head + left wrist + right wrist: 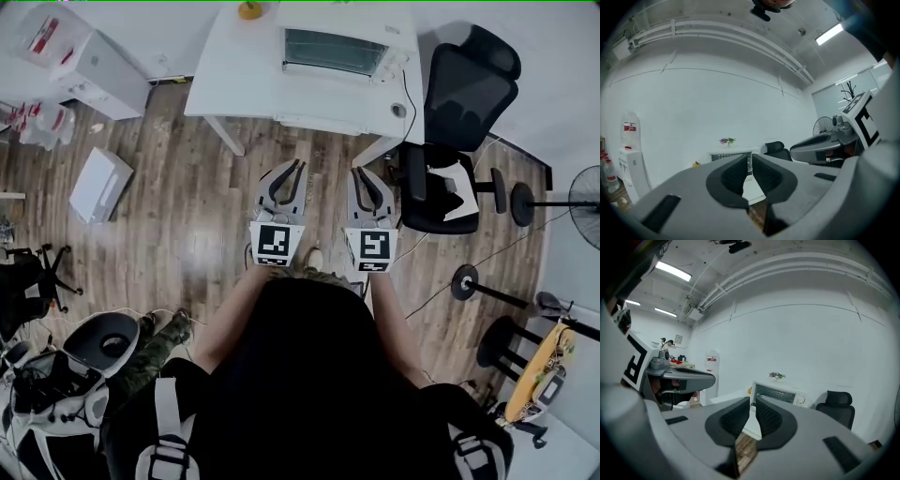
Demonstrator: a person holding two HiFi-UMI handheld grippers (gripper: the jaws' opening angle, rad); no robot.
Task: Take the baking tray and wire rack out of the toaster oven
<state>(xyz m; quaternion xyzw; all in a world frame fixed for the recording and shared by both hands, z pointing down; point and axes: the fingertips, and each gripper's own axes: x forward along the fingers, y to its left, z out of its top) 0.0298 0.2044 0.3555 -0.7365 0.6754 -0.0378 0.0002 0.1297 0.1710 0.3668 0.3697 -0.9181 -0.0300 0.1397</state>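
The person is holding the left gripper (300,163) and right gripper (357,171) side by side, jaws clenched on nothing (both pairs), while the toaster oven (337,52) is sitting at twelve o'clock on the white worktop (239,80), well apart.

A person is reaching forward with the left arm (225,314) and right arm (392,323), side by side. The left gripper (292,169) is pointing level and the right gripper (360,172) is tilting slightly downward, both jaws closed together and empty.
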